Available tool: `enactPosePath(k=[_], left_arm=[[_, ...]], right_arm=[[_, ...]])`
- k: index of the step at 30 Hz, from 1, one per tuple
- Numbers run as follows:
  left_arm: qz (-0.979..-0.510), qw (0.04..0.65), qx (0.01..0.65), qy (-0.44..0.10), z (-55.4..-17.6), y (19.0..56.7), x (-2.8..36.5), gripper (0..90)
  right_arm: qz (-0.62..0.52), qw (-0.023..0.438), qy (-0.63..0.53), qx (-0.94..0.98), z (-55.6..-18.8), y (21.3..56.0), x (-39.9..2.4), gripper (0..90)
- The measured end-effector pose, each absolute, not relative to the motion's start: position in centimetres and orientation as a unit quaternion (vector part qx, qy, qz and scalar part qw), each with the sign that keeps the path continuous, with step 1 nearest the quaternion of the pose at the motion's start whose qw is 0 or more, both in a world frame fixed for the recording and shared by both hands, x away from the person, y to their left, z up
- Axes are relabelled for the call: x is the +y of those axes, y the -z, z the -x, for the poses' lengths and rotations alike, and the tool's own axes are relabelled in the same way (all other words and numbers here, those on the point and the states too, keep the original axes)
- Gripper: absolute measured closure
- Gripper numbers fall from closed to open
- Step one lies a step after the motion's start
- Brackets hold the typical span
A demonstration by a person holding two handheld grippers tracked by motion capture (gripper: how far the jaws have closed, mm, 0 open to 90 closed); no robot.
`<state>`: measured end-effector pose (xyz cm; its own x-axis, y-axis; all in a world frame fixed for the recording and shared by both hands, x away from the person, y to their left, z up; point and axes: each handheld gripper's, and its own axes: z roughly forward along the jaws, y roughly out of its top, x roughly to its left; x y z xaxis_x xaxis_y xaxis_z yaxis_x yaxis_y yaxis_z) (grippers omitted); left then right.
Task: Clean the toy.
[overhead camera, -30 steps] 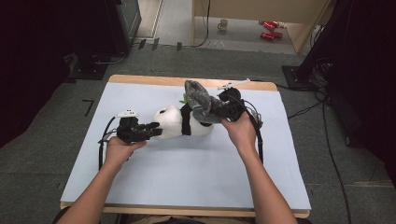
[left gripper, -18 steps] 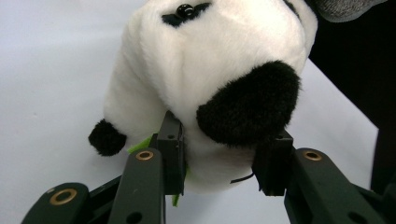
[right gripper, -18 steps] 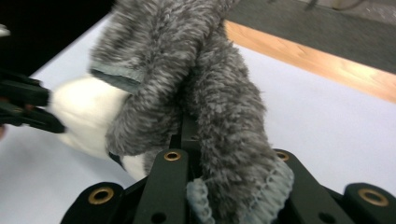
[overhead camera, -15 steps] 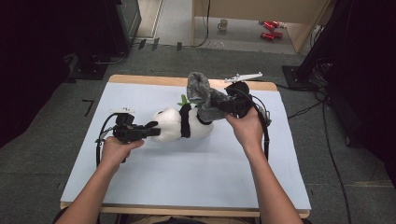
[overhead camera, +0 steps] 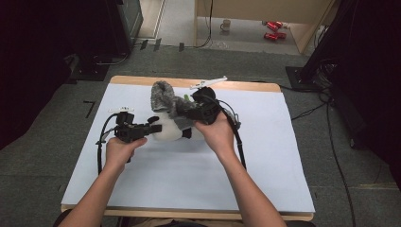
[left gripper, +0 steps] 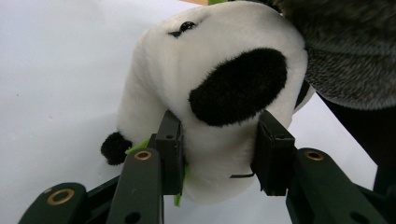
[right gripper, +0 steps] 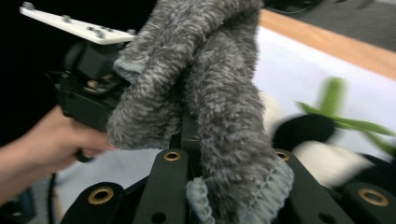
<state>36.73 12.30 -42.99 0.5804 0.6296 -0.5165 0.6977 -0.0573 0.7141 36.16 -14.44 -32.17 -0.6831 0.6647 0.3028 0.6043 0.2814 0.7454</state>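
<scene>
With my left gripper (left gripper: 219, 151) jaws clamping the plush panda (left gripper: 210, 93) and my right gripper (right gripper: 224, 186) jaws pinching the grey sock (right gripper: 205, 93) above it, I judge the sock needs pulling over the panda next.

The left gripper (overhead camera: 153, 128) is held level in the left hand (overhead camera: 118, 150), its jaws clamped, having just widened slightly. The right gripper (overhead camera: 182, 111) is held by the right hand (overhead camera: 217, 132), its jaws nearly together, both forearms reaching from the near edge.
</scene>
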Motion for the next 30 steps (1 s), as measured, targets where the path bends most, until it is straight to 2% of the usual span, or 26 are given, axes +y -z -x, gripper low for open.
enactPosePath(k=[5,10,17,21,30], left_arm=[[-0.730,0.514,0.451,0.018,-36.5,42.8,12.1,59.5],[-0.737,0.502,0.453,0.009,-36.5,43.1,12.0,59.2],[-0.732,0.501,0.461,0.012,-36.8,43.4,12.2,58.9],[-0.734,0.505,0.453,0.008,-36.7,43.4,12.0,58.8],[-0.735,0.504,0.454,0.010,-36.9,43.7,12.3,58.3]], right_arm=[[-0.394,0.015,-0.440,0.807,-36.7,34.0,-11.8,78.5],[-0.401,0.035,-0.419,0.814,-37.2,36.1,-11.2,78.6],[-0.415,0.079,-0.384,0.821,-37.6,36.8,-13.2,77.8],[-0.433,0.071,-0.385,0.812,-38.0,37.0,-15.0,78.3],[-0.451,0.083,-0.387,0.800,-38.1,36.1,-17.6,78.2]])
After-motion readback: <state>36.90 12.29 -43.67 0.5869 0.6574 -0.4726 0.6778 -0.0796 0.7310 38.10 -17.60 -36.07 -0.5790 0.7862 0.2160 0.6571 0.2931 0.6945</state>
